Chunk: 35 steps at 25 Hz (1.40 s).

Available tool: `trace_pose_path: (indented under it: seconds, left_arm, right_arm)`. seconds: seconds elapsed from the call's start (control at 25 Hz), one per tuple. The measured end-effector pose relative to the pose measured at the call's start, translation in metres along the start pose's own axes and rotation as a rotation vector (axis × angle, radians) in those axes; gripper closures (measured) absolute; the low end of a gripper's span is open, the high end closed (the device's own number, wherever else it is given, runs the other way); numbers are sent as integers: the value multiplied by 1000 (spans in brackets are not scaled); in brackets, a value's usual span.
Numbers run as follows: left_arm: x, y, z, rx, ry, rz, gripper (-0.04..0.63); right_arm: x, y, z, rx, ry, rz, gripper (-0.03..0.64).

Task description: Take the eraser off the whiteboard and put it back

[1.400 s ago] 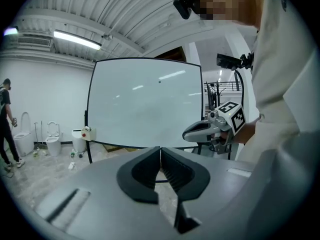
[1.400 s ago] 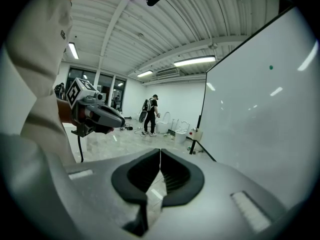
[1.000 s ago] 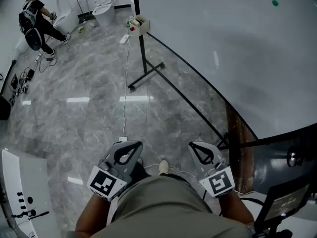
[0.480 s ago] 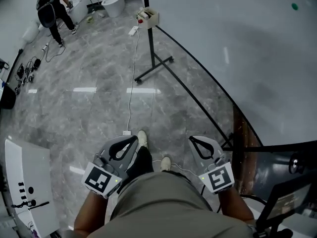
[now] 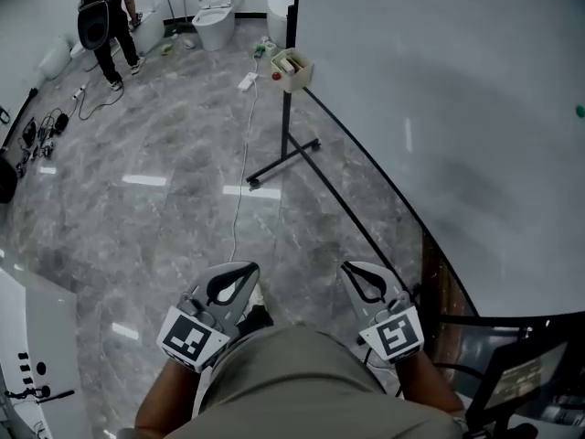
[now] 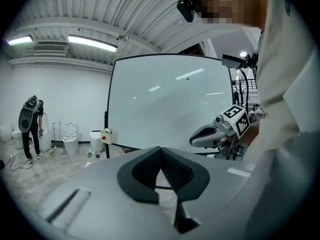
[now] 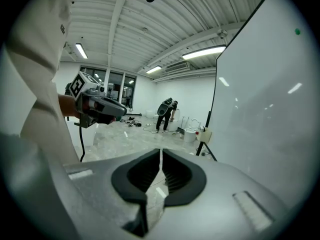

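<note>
The whiteboard [image 5: 439,108] fills the right of the head view on a black wheeled stand [image 5: 285,158]. A small cream box with a red spot [image 5: 292,69] hangs at its lower corner, and a green dot [image 5: 579,111] sits on the board near the right edge. I cannot pick out an eraser. My left gripper [image 5: 241,269] and right gripper [image 5: 351,269] hang low before my body, both shut and empty. In the left gripper view the jaws [image 6: 160,150] meet with the board [image 6: 165,104] ahead. In the right gripper view the jaws [image 7: 161,152] meet beside the board [image 7: 270,109].
A person [image 5: 110,12] stands at the far left by several toilets [image 5: 212,16]. A white cable [image 5: 239,181] runs over the grey marble floor. A white console [image 5: 37,355] is at the lower left and dark equipment [image 5: 521,373] at the lower right.
The whole view has shifted as I walk along the board: the stand and cream box have drifted right and nearer. Both grippers travelled with me and stayed shut.
</note>
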<state>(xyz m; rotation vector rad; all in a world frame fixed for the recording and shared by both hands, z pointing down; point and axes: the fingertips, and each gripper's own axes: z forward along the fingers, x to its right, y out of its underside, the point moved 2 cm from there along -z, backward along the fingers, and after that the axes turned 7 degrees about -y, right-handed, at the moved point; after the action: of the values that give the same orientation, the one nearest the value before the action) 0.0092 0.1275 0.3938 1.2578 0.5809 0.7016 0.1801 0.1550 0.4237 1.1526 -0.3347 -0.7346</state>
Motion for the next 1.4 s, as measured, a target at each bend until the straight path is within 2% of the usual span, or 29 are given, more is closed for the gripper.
trace_pose_path:
  seconds: [0.24, 0.56, 0.76, 1.04, 1.16, 1.4]
  left_arm:
    - [-68, -13, 16, 15, 7, -15, 589]
    - [-147, -12, 15, 8, -1, 47, 589]
    - [-182, -9, 19, 2, -17, 28, 589]
    - [-223, -11, 67, -19, -59, -36, 588]
    - [-230, -19, 69, -12, -56, -37, 589]
    - [-256, -39, 116, -8, -114, -44, 589]
  right_arm:
    - [26, -41, 72, 0, 3, -19, 604]
    - [49, -76, 159, 12, 42, -59, 595]
    - [72, -89, 200, 37, 55, -6, 573]
    - [153, -87, 255, 5, 74, -34, 565]
    - [171, -92, 270, -9, 84, -28, 547]
    - [247, -97, 318, -17, 72, -68, 527]
